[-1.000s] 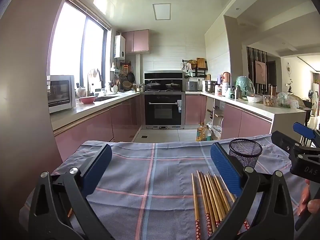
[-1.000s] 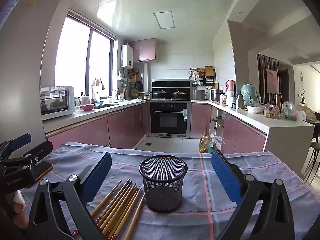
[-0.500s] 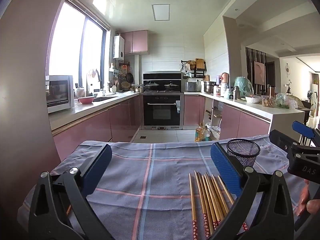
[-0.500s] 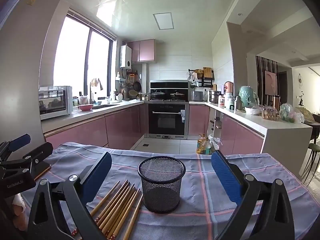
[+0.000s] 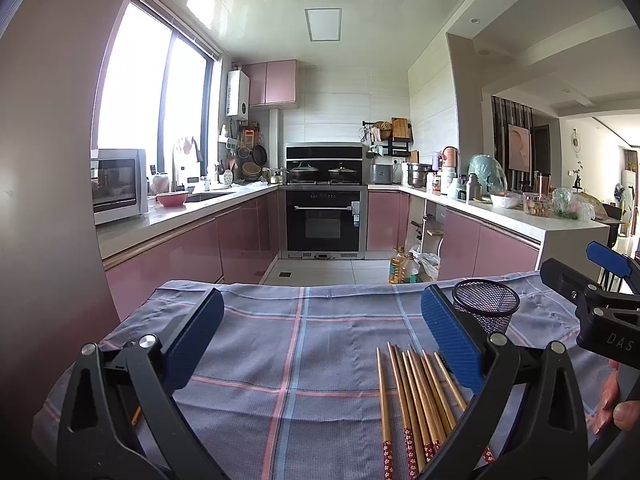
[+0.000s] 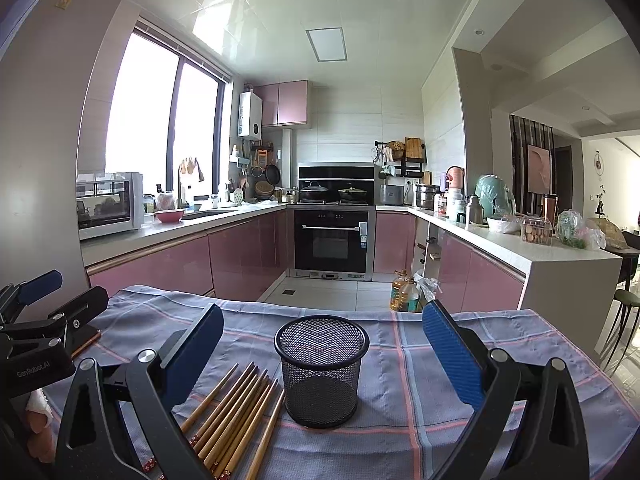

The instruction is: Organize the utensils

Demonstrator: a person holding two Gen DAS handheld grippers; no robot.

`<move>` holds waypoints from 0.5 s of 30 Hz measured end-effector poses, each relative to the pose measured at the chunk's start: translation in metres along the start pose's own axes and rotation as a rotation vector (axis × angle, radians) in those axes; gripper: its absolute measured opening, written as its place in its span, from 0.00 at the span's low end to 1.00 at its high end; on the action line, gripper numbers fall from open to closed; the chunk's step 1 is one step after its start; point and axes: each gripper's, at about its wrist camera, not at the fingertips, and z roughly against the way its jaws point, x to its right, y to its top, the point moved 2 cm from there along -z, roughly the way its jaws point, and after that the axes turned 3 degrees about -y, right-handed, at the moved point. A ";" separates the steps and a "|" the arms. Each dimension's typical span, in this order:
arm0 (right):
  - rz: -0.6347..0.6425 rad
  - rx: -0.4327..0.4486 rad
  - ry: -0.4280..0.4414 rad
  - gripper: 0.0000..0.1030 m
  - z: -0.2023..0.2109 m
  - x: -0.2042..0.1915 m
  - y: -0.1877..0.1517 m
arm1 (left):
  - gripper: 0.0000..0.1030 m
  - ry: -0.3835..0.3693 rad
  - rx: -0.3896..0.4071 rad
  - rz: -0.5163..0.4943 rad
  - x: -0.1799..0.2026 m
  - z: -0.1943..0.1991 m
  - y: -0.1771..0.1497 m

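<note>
Both grippers' fingers apart, empty; right view alone shows mesh cup (image 6: 321, 372) whole beside chopsticks (image 6: 236, 412).

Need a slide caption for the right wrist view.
Open right hand-held gripper faces empty mesh cup; chopsticks lie beside it on checked cloth.

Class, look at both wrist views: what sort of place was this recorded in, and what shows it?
A home kitchen, most likely: a built-in oven with pots on the hob above, pink cabinets under a countertop, and a microwave by the window.
</note>
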 end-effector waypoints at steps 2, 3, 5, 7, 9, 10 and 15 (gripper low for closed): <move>-0.001 -0.001 0.000 0.94 0.000 0.000 0.000 | 0.94 -0.002 0.002 0.001 0.000 -0.001 -0.001; -0.001 -0.001 -0.001 0.94 0.000 0.000 0.000 | 0.94 -0.003 0.001 0.000 0.000 -0.001 -0.001; -0.001 0.000 -0.001 0.94 0.000 0.000 0.000 | 0.95 -0.003 0.002 0.000 0.000 -0.001 -0.001; -0.002 0.000 -0.001 0.94 0.001 0.000 0.000 | 0.95 -0.003 0.001 0.000 0.000 -0.001 -0.001; -0.002 0.000 -0.001 0.94 0.000 0.000 0.000 | 0.95 -0.002 0.002 0.001 0.000 -0.001 -0.001; -0.001 0.001 -0.002 0.94 0.001 0.000 0.000 | 0.95 -0.002 0.002 0.001 0.000 -0.001 -0.001; -0.002 0.004 -0.002 0.94 0.002 0.000 0.000 | 0.95 -0.002 0.002 0.001 0.001 -0.002 -0.001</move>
